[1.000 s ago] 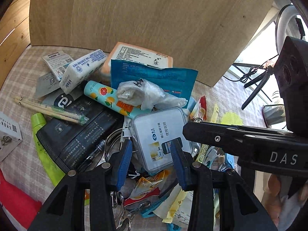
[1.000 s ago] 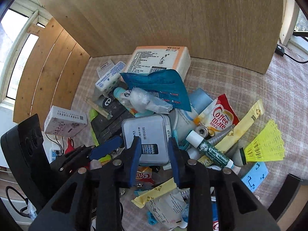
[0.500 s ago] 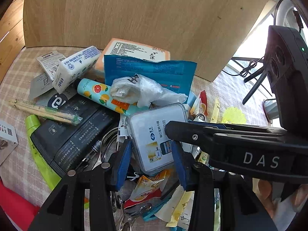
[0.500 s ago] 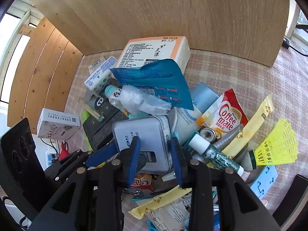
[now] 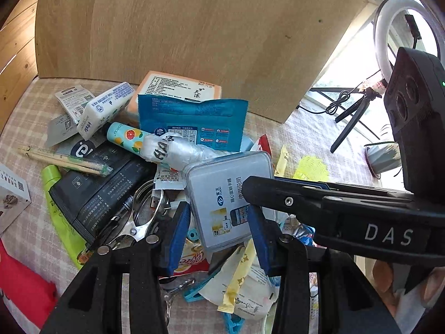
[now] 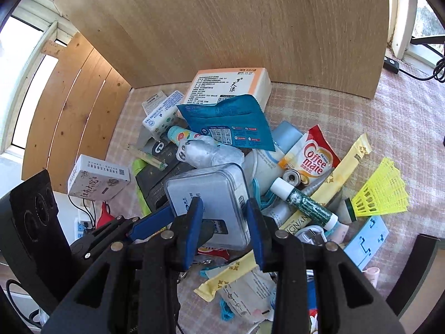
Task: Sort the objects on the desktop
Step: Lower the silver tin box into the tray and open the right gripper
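Observation:
A clear plastic card-reader box (image 5: 228, 194) lies tilted on top of a pile of small desktop items; it also shows in the right wrist view (image 6: 211, 197). My left gripper (image 5: 219, 233) is open, its blue fingers on either side of the box's near end. My right gripper (image 6: 224, 225) is open too and straddles the same box from the other side. Its arm crosses the left wrist view over the box's right edge. I cannot tell whether any pad touches the box.
The pile holds a blue sachet (image 6: 228, 122), an orange-edged box (image 6: 230, 83), a Coffee mate pack (image 6: 311, 158), a lip balm stick (image 6: 303, 203), a black pouch (image 5: 103, 192) and chopsticks (image 5: 64, 158). A wooden board (image 6: 222, 27) stands behind. A yellow shuttlecock (image 6: 381, 194) lies right.
Both grippers have closed in on the plastic box from opposite sides, so it sits larger between each pair of fingers. The right arm reaches further across the left view. The box looks slightly more tilted.

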`<state>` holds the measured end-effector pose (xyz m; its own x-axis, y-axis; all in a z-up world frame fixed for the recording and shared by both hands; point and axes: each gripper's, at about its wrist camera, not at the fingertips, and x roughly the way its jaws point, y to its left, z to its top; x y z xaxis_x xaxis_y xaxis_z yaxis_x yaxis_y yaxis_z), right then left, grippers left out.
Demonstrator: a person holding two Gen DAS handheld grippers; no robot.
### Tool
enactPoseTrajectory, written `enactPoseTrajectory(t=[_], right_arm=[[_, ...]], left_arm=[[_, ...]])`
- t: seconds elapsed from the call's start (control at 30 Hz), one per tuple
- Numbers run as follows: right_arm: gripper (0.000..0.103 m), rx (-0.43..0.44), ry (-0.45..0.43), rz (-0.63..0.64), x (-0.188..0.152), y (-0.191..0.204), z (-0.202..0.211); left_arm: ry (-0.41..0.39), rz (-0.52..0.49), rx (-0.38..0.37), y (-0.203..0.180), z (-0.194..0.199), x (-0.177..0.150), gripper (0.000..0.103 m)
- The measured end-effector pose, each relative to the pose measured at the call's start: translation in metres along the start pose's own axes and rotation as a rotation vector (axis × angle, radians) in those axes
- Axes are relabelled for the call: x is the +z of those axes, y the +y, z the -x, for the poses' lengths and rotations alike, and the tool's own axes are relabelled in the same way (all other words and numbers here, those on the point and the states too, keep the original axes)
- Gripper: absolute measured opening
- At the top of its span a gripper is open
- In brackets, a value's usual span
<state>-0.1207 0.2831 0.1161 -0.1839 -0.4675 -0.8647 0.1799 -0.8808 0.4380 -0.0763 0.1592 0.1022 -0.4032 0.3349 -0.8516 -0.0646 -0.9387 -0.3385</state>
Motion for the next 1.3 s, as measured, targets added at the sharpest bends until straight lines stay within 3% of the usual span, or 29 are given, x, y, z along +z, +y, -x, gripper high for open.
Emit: enactPoseTrajectory(t=[0.2, 0.37, 0.83, 1.1, 1.3], right_arm=[[0.033, -0.020, -0.037, -0.027, -0.026, -0.023, 0.041], [0.033, -0.064, -0.089, -0.093, -0.059, -0.065, 0.084], [0.033, -0.187, -0.156, -0.388, -0.190, -0.202, 0.177], [0.033, -0.223, -0.163, -0.445, -0.228, -0.231, 0.199], [0.037, -0.234, -0.160, -0.469, -0.233, -0.238, 0.201]], left_arm=[[-0.001, -0.061, -0.035, -0.044, 0.007, -0.012, 0.040], [0.026, -0.147, -0.085, -0.100, 0.003, -0.030, 0.040], [0.204, -0.456, -0.220, -0.278, -0.033, -0.120, 0.040], [0.257, -0.562, -0.250, -0.315, -0.036, -0.153, 0.039], [0.279, -0.554, -0.261, -0.311, -0.036, -0.151, 0.041]])
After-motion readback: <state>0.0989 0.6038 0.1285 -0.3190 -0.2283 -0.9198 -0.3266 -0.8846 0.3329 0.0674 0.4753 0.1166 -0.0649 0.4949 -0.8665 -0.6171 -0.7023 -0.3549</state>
